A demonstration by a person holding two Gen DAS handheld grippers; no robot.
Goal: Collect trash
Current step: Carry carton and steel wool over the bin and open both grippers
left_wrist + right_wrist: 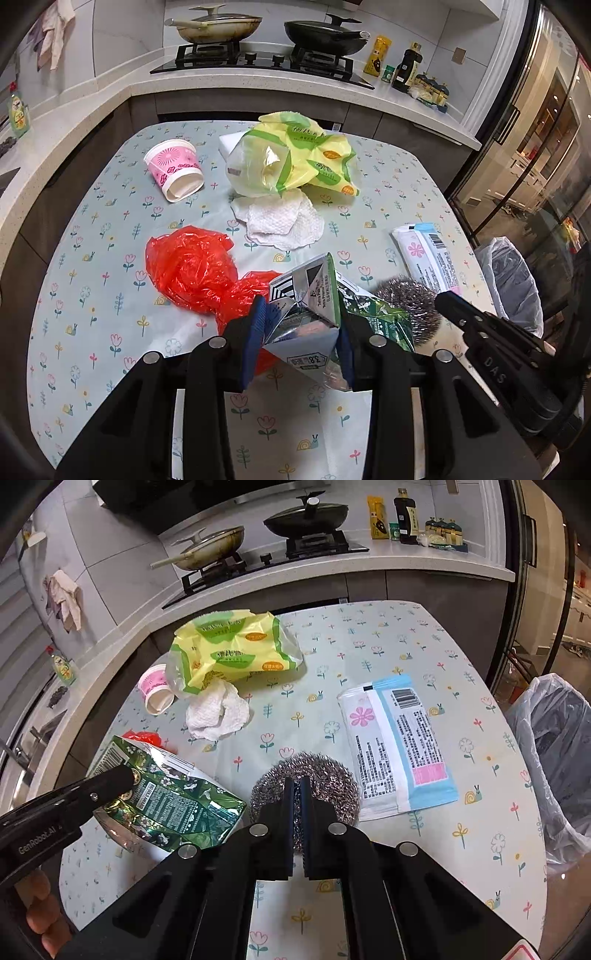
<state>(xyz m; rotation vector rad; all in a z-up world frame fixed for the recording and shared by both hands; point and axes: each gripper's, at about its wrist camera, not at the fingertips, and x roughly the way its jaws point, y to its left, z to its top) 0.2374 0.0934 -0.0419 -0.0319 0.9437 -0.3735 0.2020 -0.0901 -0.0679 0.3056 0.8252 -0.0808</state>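
My left gripper (300,314) is shut on a crushed green and silver drink carton (314,288), held just above the table between its blue pads. In the right wrist view the same carton (173,801) shows at the left. My right gripper (297,784) is shut on a steel wool scourer (325,775), with strands pinched between its black fingers. The scourer (410,299) lies right of the carton. Loose on the floral tablecloth (369,642) are a red plastic bag (192,269), a crumpled paper towel (280,221), a pink paper cup (173,170), a yellow-green wrapper (295,155) and a wipes packet (399,746).
A bin lined with a clear bag (554,746) stands off the table's right edge. Behind the table runs a counter with a gas hob (258,59), two pans and several bottles (406,70). A person's fingers (40,912) grip the left handle.
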